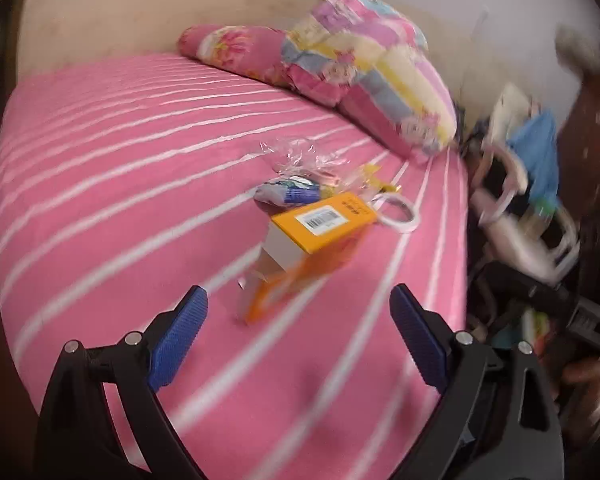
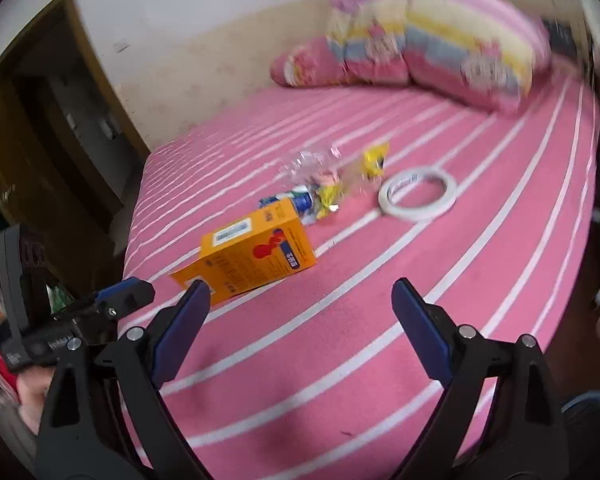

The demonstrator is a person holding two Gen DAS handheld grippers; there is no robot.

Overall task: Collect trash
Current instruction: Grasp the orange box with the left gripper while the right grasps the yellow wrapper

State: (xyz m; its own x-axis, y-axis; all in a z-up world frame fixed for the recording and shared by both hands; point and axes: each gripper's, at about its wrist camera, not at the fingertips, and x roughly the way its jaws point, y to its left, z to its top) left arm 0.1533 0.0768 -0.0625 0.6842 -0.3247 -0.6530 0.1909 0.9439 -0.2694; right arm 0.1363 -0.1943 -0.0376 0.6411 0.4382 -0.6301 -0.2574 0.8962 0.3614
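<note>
Ahead of both wide-open grippers (left (image 1: 298,304) nearer, right (image 2: 300,300) beside) lies the orange box (image 1: 320,226) — long axis running away rightward.

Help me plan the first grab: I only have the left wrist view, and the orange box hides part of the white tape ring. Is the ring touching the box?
Observer: No. From the right wrist, the tape ring lies flat, clear of the orange box.
Operator: And the box's long side?
Observer: It shows a red figure and a blue label.
Operator: The yellow wrapper?
Observer: The yellow wrapper lies apart from the ring, behind it.
</note>
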